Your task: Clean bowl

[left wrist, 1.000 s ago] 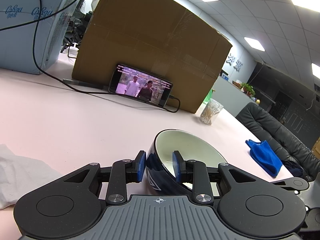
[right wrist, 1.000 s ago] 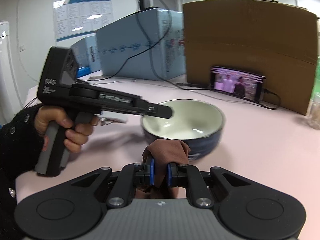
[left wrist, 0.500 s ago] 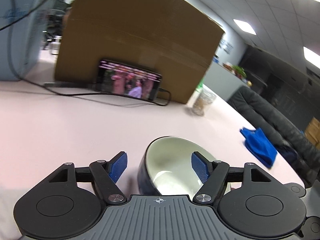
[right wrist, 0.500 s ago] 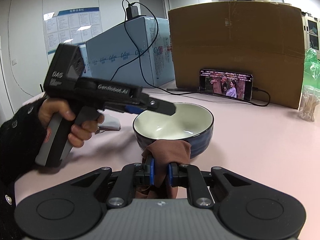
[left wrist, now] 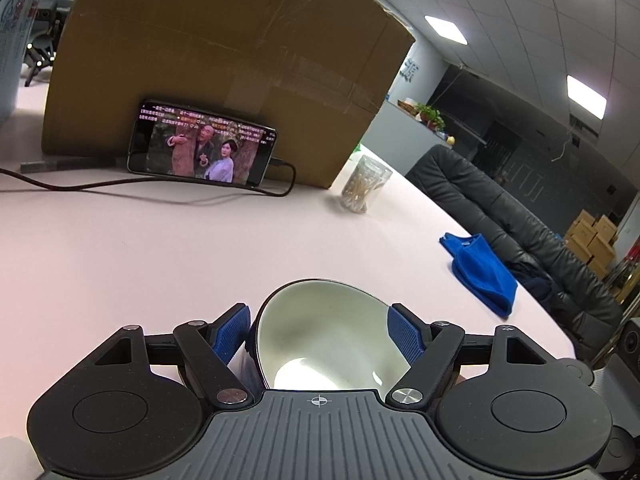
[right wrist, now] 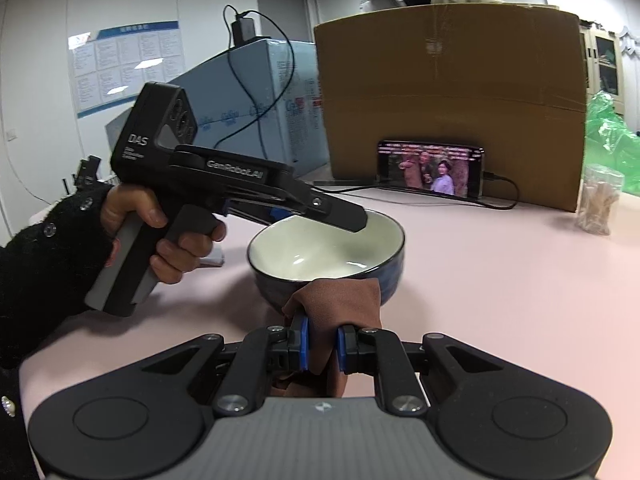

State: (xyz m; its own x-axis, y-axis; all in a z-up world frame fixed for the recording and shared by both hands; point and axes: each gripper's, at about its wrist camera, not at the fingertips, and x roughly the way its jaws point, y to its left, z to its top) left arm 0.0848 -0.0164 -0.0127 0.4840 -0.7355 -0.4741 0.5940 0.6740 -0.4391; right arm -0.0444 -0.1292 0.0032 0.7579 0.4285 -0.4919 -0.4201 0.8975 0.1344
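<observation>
Bowl (right wrist: pixel 326 254) sits loose between your opening left tongs (left wrist: pixel 318 334), so steady it, then rub inside gently with the brown cloth (right wrist: pixel 334 308) pinched in your right tongs (right wrist: pixel 322 346)

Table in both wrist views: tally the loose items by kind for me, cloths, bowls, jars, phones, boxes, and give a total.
Cloths: 2, the brown cloth and the blue cloth
Bowls: 1, the bowl
Jars: 1, the clear jar of sticks
Phones: 1, the phone
Boxes: 2, the cardboard box and the light blue box
Total: 7
</observation>
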